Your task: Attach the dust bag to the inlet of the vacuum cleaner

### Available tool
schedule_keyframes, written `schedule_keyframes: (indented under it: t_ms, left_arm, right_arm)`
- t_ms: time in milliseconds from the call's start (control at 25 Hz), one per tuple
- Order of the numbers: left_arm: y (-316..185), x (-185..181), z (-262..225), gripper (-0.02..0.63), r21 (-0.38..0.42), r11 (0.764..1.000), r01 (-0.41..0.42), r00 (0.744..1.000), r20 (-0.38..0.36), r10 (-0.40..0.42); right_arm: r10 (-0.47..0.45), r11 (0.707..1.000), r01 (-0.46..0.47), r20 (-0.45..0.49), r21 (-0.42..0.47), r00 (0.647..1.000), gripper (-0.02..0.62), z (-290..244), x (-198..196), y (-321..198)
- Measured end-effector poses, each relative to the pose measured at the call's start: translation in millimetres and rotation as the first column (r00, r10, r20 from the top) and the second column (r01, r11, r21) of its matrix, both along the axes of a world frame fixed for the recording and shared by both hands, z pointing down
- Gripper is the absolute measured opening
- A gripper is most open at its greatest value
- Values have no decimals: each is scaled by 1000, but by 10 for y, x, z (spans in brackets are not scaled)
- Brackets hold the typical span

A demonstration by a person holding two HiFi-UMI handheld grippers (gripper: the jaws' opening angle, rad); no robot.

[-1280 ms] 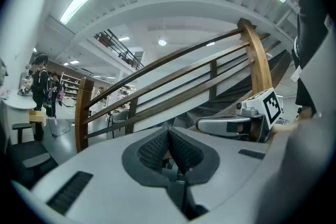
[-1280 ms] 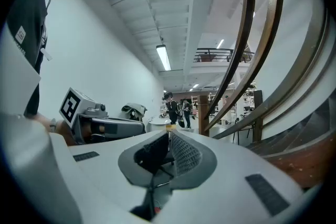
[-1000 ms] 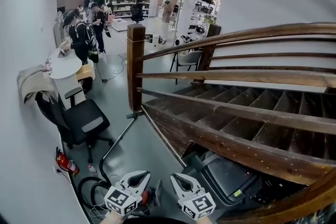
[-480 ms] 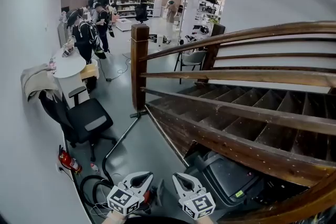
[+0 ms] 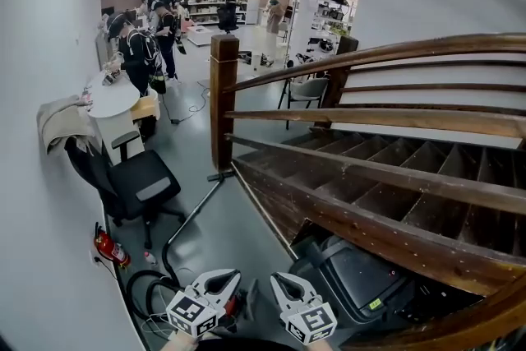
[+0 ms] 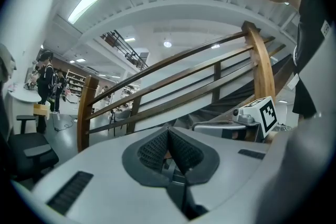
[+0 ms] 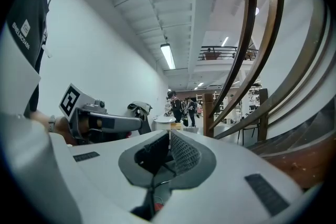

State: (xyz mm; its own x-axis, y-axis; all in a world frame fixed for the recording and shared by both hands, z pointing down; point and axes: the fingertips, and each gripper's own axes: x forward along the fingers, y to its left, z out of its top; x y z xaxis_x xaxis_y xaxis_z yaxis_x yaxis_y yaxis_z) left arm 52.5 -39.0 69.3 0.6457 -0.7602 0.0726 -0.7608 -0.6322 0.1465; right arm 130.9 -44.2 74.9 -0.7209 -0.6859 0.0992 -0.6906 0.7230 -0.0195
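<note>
Jaws of left gripper (image 6: 169, 132) and right gripper (image 7: 169, 136) meet, holding nothing, side by side. Just right of them the black vacuum cleaner (image 5: 353, 279) sits on the floor (image 5: 215, 228) beneath the wooden staircase (image 5: 386, 177).

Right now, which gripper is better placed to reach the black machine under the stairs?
Right, probably. The right gripper sits next to the black machine, on its side; the left gripper is nearer the hose. Both are shut and empty.
</note>
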Motion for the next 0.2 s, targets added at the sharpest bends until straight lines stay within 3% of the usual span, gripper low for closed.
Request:
schedule_keyframes:
  t_ms: [200]
  left_arm:
    - [37, 36, 33, 14, -2, 1000, -1, 999, 32, 1]
  right_arm:
    - [-10, 1000, 10, -5, -1, 1000, 34, 10, -5, 24]
